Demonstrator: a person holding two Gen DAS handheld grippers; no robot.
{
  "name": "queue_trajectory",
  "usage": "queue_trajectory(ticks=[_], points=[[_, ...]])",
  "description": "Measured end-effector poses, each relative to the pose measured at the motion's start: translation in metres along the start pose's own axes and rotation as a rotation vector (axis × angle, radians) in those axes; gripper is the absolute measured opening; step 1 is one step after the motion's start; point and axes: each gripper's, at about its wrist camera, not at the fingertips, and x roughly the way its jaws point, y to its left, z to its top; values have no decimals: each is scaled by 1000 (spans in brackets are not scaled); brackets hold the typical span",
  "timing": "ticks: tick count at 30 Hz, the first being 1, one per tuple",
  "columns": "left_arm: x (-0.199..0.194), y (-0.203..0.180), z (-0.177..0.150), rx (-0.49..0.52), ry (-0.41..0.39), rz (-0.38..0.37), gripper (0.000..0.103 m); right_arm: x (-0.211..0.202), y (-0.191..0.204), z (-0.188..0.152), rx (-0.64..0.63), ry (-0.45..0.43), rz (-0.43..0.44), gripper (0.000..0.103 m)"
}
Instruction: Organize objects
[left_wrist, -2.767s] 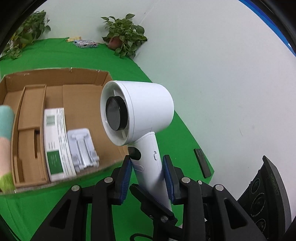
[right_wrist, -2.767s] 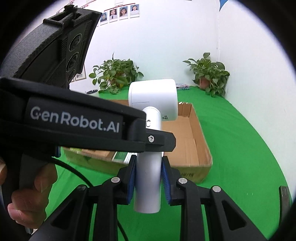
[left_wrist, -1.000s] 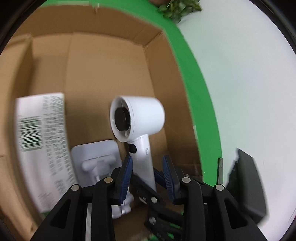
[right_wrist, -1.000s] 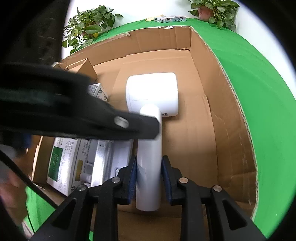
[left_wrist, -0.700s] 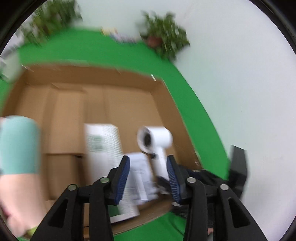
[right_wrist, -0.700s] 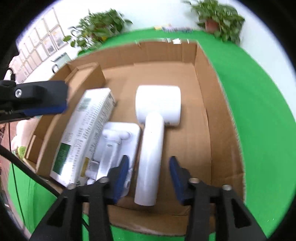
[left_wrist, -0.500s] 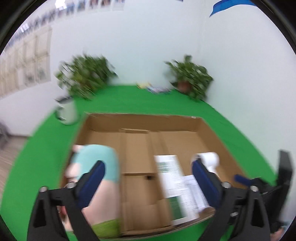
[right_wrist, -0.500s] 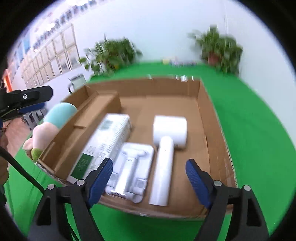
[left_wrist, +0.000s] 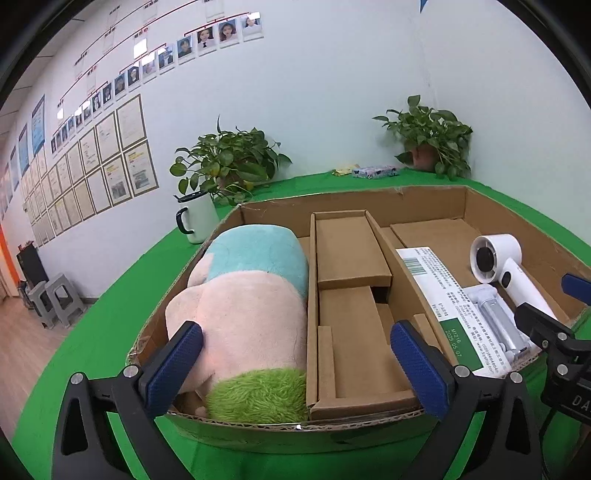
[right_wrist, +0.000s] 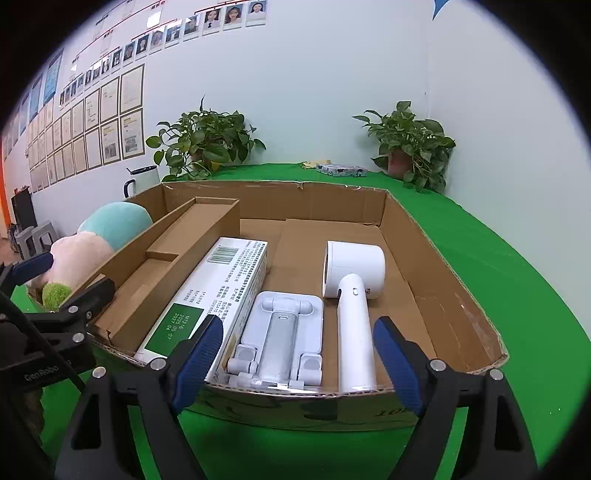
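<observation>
Both grippers have let go of the hair dryer and backed out of the box since the earlier frames; it now lies inside, released.

Left wrist view: left gripper (left_wrist: 295, 365) is spread wide, holding nothing, hovering at the near edge of the cardboard box (left_wrist: 424, 201). Plush toy (left_wrist: 247, 302) fills the left compartment, cardboard insert (left_wrist: 351, 295) sits in the middle, hair dryer (left_wrist: 506, 266) lies on its side at the right end. Mug (left_wrist: 197, 219) stands on the green tabletop (left_wrist: 110, 314) outside the box, near its far left corner.

Right wrist view: right gripper (right_wrist: 295, 362) also spread wide and empty, just short of the box front wall. Side by side on the box floor: white carton (right_wrist: 218, 291), phone stand (right_wrist: 280, 332), hair dryer, handle toward the camera.

Progress: four items packed, nothing in either gripper. Looks near done; mug and the small packets (right_wrist: 341, 170) by the far plant remain outside, can't tell if they're part of the job.
</observation>
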Motion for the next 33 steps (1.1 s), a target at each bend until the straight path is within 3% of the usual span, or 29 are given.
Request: queue_trajectory(ticks=[6, 33], points=[[-10, -3, 3, 25, 16, 32, 103, 8, -5, 2, -2, 4, -13, 89], [-12, 0, 5, 23, 24, 21, 103, 8, -7, 2, -5, 5, -1, 92]])
